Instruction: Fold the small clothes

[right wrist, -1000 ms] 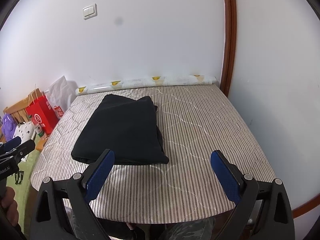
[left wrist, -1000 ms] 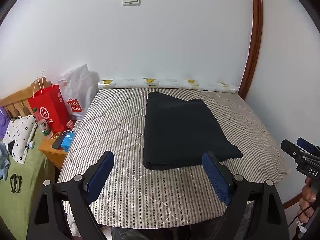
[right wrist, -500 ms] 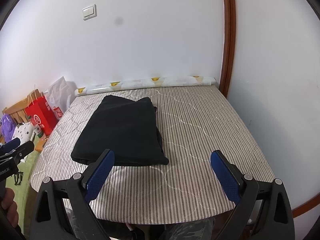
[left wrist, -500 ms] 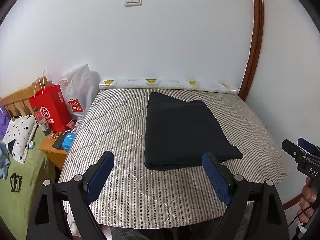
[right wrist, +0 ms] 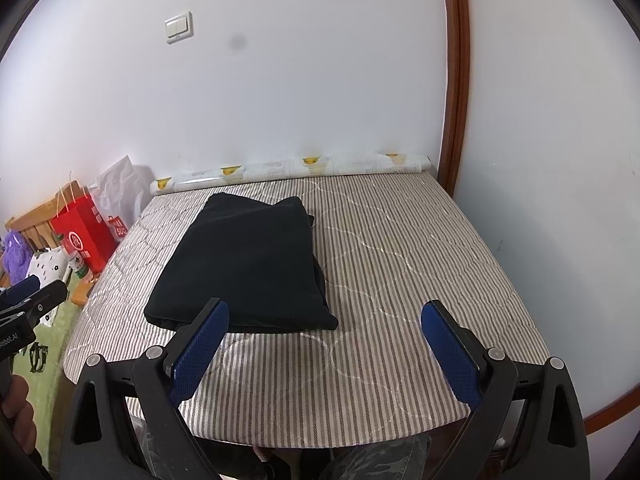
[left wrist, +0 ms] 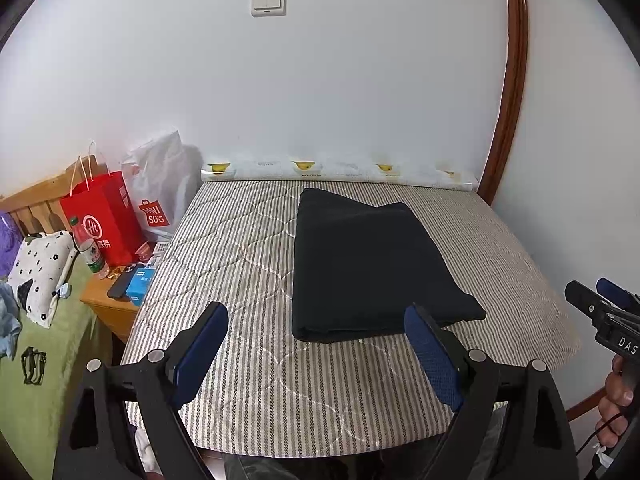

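Observation:
A black garment (left wrist: 368, 264) lies folded into a neat rectangle on the striped quilted mattress (left wrist: 248, 264); it also shows in the right wrist view (right wrist: 248, 264). My left gripper (left wrist: 316, 316) is open and empty, held above the near edge of the mattress in front of the garment. My right gripper (right wrist: 324, 312) is open and empty, held above the near edge to the right of the garment. Neither touches the cloth.
A paper roll (left wrist: 340, 170) lies along the wall at the far edge. A wooden nightstand (left wrist: 116, 308) at the left holds a phone, a blue box, a bottle, a red bag (left wrist: 104, 220) and a white bag. A brown door frame (left wrist: 508, 92) stands at the right.
Both views have drifted very slightly; the garment and both open grippers stay as they were.

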A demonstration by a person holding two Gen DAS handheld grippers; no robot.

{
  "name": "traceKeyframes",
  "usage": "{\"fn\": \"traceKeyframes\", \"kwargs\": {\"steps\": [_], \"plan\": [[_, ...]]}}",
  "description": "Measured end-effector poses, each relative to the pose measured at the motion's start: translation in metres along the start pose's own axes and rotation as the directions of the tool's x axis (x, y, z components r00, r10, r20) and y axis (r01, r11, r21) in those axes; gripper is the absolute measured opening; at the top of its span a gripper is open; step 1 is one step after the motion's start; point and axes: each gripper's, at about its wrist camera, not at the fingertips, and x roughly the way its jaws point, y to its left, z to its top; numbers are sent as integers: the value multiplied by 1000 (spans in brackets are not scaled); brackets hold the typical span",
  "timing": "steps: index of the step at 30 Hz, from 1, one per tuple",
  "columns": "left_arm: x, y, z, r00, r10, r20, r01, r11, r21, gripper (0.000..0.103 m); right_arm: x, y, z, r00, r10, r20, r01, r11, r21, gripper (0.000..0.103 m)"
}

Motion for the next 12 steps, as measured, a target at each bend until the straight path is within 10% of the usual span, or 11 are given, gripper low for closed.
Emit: {"fn": "traceKeyframes", "kwargs": {"steps": [12], "plan": [[0,-1,1,1000,10,1,-10,1000,-3,89,-1,2,1,1000,3,-4,-3,1000,-3,96]]}}
